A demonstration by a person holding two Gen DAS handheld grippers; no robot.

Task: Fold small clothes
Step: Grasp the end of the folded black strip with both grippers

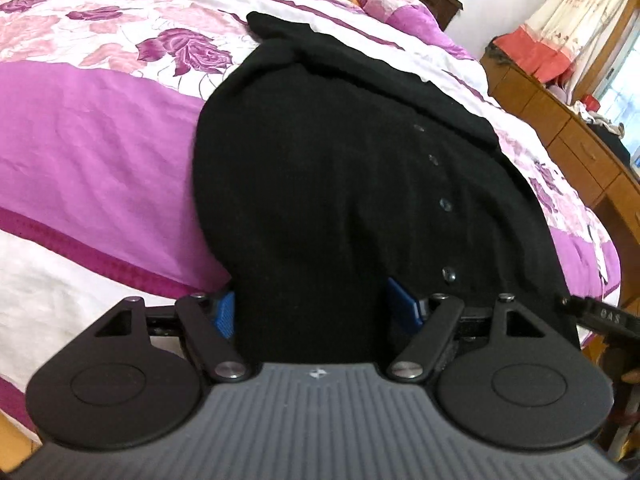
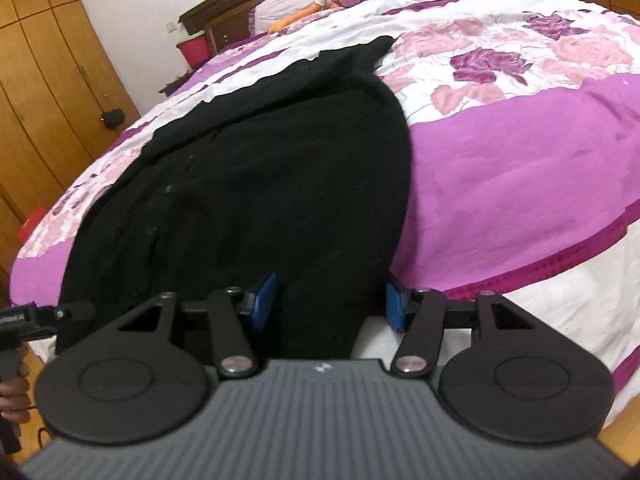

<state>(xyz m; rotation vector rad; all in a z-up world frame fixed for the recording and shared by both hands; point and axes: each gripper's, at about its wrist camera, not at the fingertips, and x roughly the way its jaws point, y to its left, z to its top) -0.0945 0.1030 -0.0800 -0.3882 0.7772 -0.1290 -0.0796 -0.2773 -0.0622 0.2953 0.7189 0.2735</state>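
Observation:
A black button-front garment lies lengthwise on the bed, its buttons running up the right side and its far end bunched. Its near hem sits between the blue pads of my left gripper, whose jaws stand wide, with no pinch showing. In the right wrist view the same garment stretches away from my right gripper. The hem's right corner lies between the right gripper's blue pads, and a gap shows beside the right-hand pad. Both grippers are at the bed's near edge, side by side.
The bed wears a purple, white and rose-print cover with pillows and an orange soft toy at the far end. Wooden wardrobes stand on one side and a wooden dresser on the other. A hand holds the other gripper's handle.

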